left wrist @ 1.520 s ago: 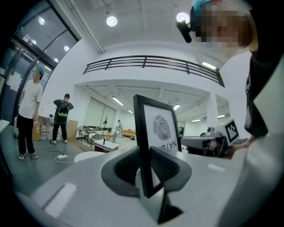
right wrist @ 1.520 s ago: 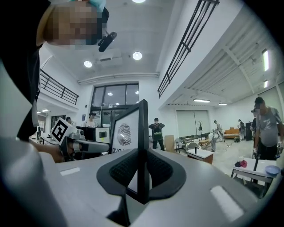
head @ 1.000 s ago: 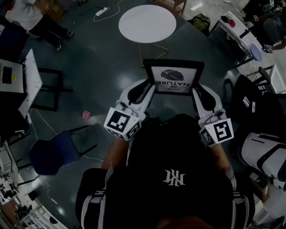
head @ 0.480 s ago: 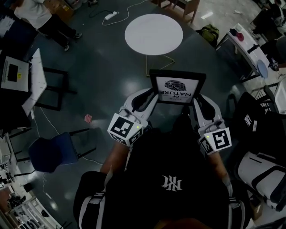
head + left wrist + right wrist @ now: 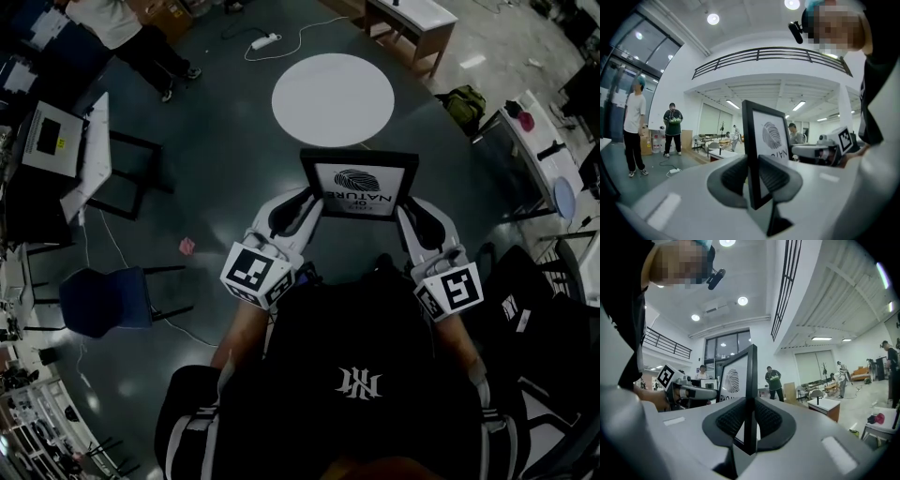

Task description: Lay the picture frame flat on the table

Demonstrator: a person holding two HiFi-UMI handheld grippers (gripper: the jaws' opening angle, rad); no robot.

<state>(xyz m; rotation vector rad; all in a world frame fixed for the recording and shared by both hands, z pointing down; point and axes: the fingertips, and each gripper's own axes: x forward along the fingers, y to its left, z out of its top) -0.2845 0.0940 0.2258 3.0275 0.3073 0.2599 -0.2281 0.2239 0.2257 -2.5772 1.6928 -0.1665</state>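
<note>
The picture frame (image 5: 359,178) is held off the floor between both claws, short of the near edge of the round white tabletop (image 5: 333,98) and not touching it. Its printed face, a fingerprint graphic, is turned toward the head camera.

Left claw (image 5: 307,199) – closed on the frame's left edge. In the left gripper view, the two dark pads (image 5: 776,176) press on the black border from both sides.

Right claw (image 5: 405,202) – closed on the frame's right edge. In the right gripper view, the border runs through the narrow slot between its pads (image 5: 765,418).
</note>
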